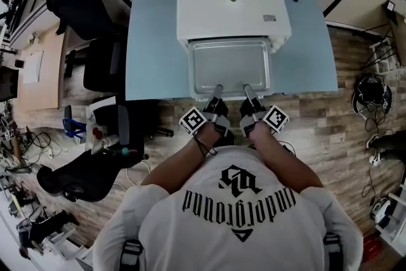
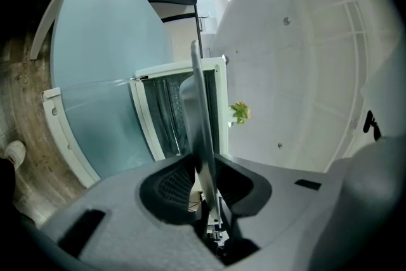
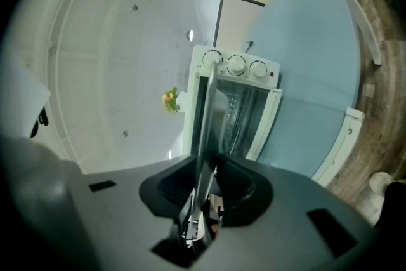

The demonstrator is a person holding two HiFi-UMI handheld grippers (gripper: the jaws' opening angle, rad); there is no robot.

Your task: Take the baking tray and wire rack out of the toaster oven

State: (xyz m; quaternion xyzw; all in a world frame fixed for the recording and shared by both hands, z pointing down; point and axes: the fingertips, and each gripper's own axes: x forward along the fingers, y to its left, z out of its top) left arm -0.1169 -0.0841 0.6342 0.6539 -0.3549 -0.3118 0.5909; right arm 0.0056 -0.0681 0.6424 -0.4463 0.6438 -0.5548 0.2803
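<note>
Baking tray (image 1: 229,68) juts level from the toaster oven (image 1: 232,8) mouth. My left gripper (image 1: 217,93) and right gripper (image 1: 248,92) both pinch its near rim. It looks thin, stiff, light and probably slick; two spaced rim grips should stop tipping.

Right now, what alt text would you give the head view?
Seen from above, a person's left hand-held gripper and right hand-held gripper clamp the near edge of a metal baking tray in front of a white toaster oven on a pale blue table.
</note>
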